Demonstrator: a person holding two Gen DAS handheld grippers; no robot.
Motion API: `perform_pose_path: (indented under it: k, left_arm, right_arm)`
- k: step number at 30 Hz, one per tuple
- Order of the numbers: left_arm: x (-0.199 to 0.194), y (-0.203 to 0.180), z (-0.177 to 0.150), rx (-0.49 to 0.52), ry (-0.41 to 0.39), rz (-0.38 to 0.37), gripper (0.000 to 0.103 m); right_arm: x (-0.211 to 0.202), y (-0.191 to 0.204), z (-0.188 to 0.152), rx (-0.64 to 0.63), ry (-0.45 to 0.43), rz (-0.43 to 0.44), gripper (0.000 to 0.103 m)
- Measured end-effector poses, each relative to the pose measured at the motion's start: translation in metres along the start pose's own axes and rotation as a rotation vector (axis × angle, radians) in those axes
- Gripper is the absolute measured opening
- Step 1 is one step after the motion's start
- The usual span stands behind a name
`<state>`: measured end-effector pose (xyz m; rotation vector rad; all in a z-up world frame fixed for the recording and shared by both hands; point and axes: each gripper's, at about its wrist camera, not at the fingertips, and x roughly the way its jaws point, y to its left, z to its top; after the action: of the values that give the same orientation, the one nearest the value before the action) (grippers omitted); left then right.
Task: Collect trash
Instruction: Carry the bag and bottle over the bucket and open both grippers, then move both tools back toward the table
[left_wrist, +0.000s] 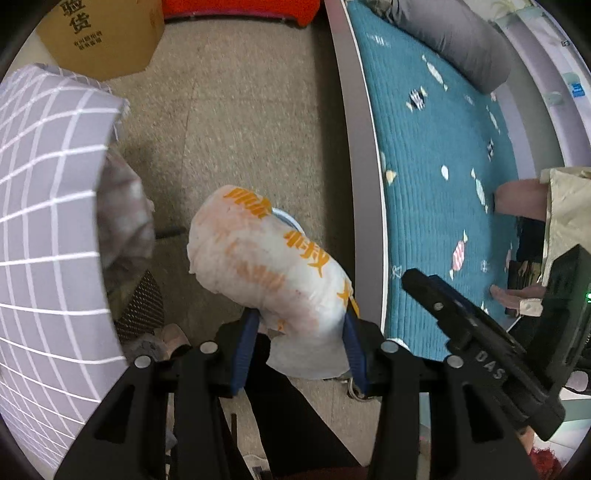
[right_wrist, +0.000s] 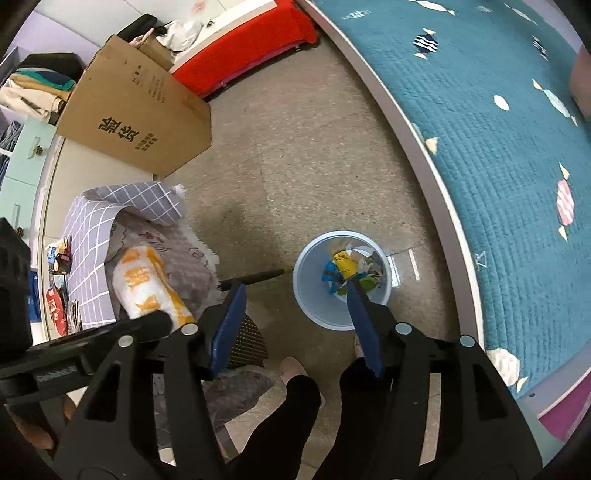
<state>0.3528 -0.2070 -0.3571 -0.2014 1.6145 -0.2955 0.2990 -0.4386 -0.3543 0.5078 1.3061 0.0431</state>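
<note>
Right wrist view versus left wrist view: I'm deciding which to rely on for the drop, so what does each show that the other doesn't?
Only the right wrist view shows the blue bin on the floor with colourful wrappers inside, the person's dark legs, and the open right gripper with nothing between its jaws.

Only the left wrist view shows the left gripper shut on the white bag with orange print, and a grey pillow on the bed.

Both show the bag, the cardboard box, the checked cloth and the teal bedspread.
</note>
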Motion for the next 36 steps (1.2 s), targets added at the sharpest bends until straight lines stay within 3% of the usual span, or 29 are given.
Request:
perform_pose_path:
  k: [16,20,23,27,36]
  left_arm:
    - [0.047,-0.04,0.002,0.05,0.112,0.002,0.046]
    - [0.054,-0.044,0.003,0.047,0.14,-0.004,0.059]
    - [0.055,-0.043,0.003,0.031,0.13,0.012,0.067]
    - [0.051,-0.041,0.002,0.005,0.129,-0.018,0.068]
    - [0.028,-0.03,0.001,-0.029,0.078,0.005,0.068]
  right_arm:
    - [-0.023,-0.038,-0.005,0.055,-0.028,-0.021,0.062]
    - [-0.026,-0.046,-0.007,0.07,-0.032,-0.022,0.062]
    - [-0.028,-0.05,-0.008,0.077,-0.031,-0.022,0.062]
    - [-0.028,-0.051,-0.009,0.077,-0.025,-0.021,0.062]
    - [-0.031,-0.025,-0.006,0.016,-0.02,0.008,0.062]
